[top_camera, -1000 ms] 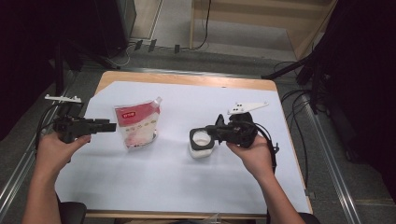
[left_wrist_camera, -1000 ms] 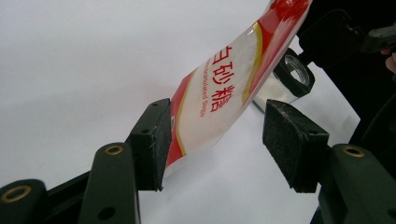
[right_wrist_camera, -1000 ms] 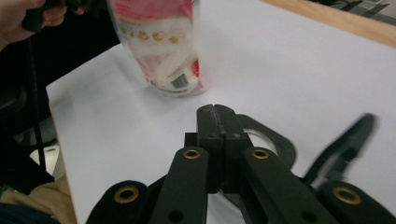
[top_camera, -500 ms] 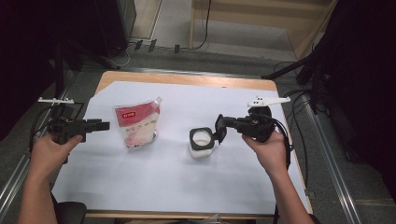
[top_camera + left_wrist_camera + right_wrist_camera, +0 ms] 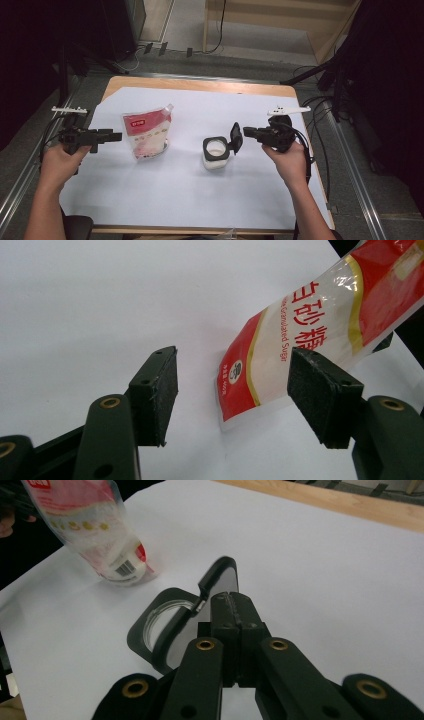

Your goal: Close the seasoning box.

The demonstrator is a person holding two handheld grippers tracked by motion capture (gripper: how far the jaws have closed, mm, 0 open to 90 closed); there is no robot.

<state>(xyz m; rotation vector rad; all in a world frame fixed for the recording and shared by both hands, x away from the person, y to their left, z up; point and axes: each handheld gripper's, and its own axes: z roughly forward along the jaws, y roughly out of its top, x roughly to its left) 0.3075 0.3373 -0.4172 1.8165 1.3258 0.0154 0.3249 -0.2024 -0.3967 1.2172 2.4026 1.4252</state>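
Because the jar's (image 5: 216, 152) hinged lid (image 5: 235, 138) stands flipped up, the white contents lie exposed and ready for filling, and the right gripper (image 5: 248, 132), fingers pressed together on nothing, sits just beside that lid, its hand (image 5: 286, 159) held level over the worktop (image 5: 190, 200). The sugar pouch (image 5: 146, 132) stands upright ahead of the left gripper (image 5: 117, 136), whose fingers (image 5: 159, 390) have just been opening and stand wide, the pouch's lower corner beyond the gap, untouched, the forearm pointing forward

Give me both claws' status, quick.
Left claw: open, just been widening, sugar pouch ahead, not gripped.
Right claw: shut, empty, beside the jar's flipped-up lid.
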